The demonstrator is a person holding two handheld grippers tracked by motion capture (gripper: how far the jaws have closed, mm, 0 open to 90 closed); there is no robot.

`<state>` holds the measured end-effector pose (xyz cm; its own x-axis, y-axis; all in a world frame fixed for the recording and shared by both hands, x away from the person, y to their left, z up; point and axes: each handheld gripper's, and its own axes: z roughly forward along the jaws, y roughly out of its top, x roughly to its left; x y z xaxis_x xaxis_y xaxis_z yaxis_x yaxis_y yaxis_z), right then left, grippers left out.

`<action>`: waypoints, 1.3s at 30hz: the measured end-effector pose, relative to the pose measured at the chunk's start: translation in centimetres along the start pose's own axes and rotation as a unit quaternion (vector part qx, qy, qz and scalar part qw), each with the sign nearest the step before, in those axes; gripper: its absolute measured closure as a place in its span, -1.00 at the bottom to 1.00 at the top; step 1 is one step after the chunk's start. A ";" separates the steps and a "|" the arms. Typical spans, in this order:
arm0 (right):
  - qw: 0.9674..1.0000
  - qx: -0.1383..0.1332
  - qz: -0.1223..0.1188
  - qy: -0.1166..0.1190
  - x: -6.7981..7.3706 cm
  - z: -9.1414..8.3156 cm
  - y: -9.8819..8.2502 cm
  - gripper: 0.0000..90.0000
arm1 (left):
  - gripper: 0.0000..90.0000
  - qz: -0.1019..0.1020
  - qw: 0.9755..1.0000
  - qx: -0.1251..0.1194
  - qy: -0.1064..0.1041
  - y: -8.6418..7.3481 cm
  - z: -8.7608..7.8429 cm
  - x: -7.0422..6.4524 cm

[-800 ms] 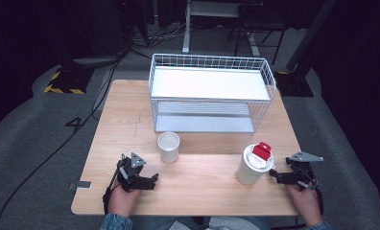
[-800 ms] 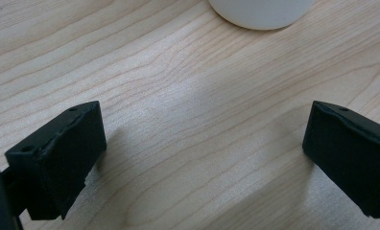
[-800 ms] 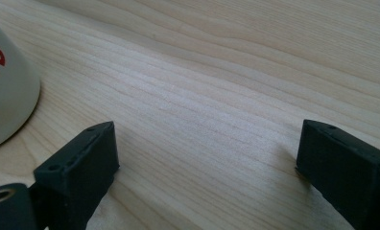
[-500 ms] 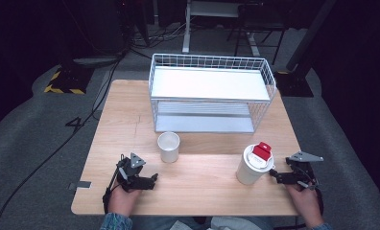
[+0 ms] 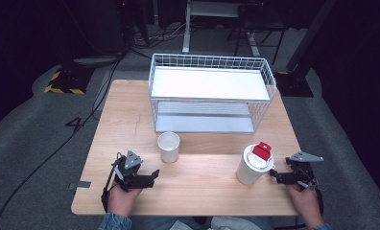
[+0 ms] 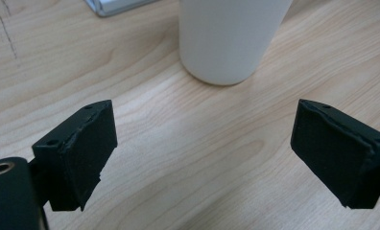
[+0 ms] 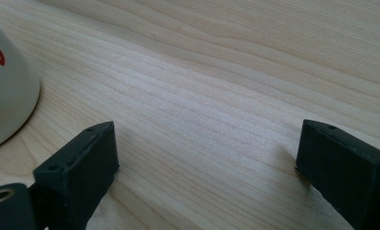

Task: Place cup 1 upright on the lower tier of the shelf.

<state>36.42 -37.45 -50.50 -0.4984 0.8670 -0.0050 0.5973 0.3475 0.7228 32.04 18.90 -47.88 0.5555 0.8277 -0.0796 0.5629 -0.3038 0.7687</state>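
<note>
A small open white paper cup (image 5: 169, 146) stands left of the table's middle. In the left gripper view the cup (image 6: 231, 38) rises just ahead of my jaws. My left gripper (image 5: 154, 174) rests low near the front left edge, pointing right; its jaws (image 6: 202, 148) stand wide apart with bare wood between them. A taller white cup (image 5: 251, 168) with a lid and a red piece (image 5: 261, 151) on top stands at the right. My right gripper (image 5: 273, 175) sits just right of it, pointing at it, open and empty (image 7: 207, 163). The cup's wall (image 7: 5, 91) with a red mark shows at that view's left.
A white wire basket rack (image 5: 209, 91) with two shelves takes up the back half of the wooden table (image 5: 202, 191). Cables and desk legs lie on the dark floor behind. Bare wood runs between the two cups and along the front edge.
</note>
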 end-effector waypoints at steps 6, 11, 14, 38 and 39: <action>1.000 0.000 0.000 0.000 0.0 0.0 0.0 -0.83 | -0.79 0.003 0.999 -0.042 -0.012 0.4 -0.3 -0.2; 1.000 -0.001 0.001 -0.002 0.0 0.0 0.0 -0.83 | -0.80 0.011 0.997 -0.079 -0.022 0.9 -0.4 -0.7; 1.000 -0.001 0.001 -0.002 0.0 0.0 0.0 -0.83 | -0.80 0.017 0.995 -0.095 -0.030 1.2 -0.2 -0.9; 1.000 -0.001 0.001 -0.002 0.0 0.0 0.0 -0.83 | -0.84 -0.011 0.990 -0.132 -0.052 2.5 5.2 -0.7; 1.000 -0.001 0.001 -0.002 0.0 0.0 0.0 -0.83 | -0.84 -0.012 0.990 -0.130 -0.052 2.5 5.4 -0.7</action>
<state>36.38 -37.42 -50.52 -0.4946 0.8691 -0.0054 0.5971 0.3442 0.7246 36.41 14.97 -49.33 0.6119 0.7757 -0.1545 0.4079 -0.1421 0.9019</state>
